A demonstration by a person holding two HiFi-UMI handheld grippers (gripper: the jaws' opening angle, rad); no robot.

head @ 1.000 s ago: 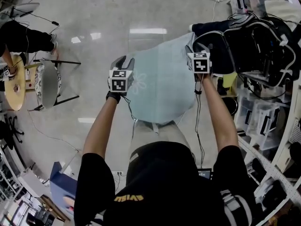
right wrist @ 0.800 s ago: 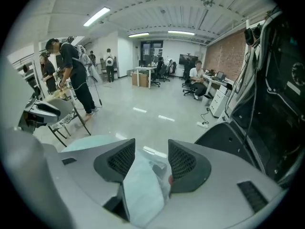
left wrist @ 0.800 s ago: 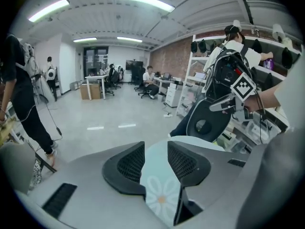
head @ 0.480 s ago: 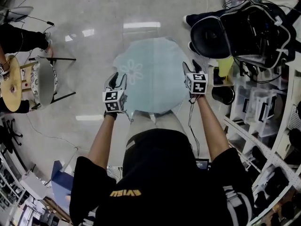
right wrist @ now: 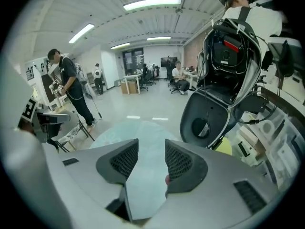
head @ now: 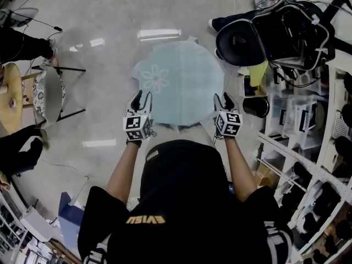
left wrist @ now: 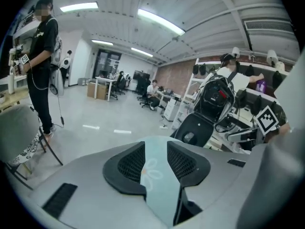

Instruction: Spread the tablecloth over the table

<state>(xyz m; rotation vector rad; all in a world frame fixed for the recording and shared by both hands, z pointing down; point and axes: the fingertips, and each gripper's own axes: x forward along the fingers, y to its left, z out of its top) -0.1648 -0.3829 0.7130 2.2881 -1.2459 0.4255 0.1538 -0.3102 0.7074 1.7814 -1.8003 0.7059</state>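
Nearest the wearer, the left gripper [head: 141, 95] and the right gripper [head: 223, 98] flank the near edge of the tablecloth [head: 184, 73], one at its near-left and one at its near-right. Both point downward and away from the wearer. Each gripper's jaws stand wide and are closing a little. In both gripper views pale blue cloth shows in the gap between the pads, but neither pad presses on it. Whether the near hem lies inside either gap cannot be told.

The tablecloth covers the round table completely, so none of the tabletop shows, and its flower print [head: 155, 80] sits left of centre. The spread looks nearly finished. The step in hand is probably the last trim of the near hem, or the release.

- To do this well, any further pull should be equal on both sides and straight toward the wearer, so the cloth slides without twisting.
- The jaws should be parted fully before the grippers are drawn back, or a pad may drag the hem and raise a ridge.
- The overhang should be checked against the far edge, which appears to fall evenly.

Beyond the far-right edge a black chair [head: 242, 40] stands near the cloth, and it could catch the drape if the cloth were shifted that way.
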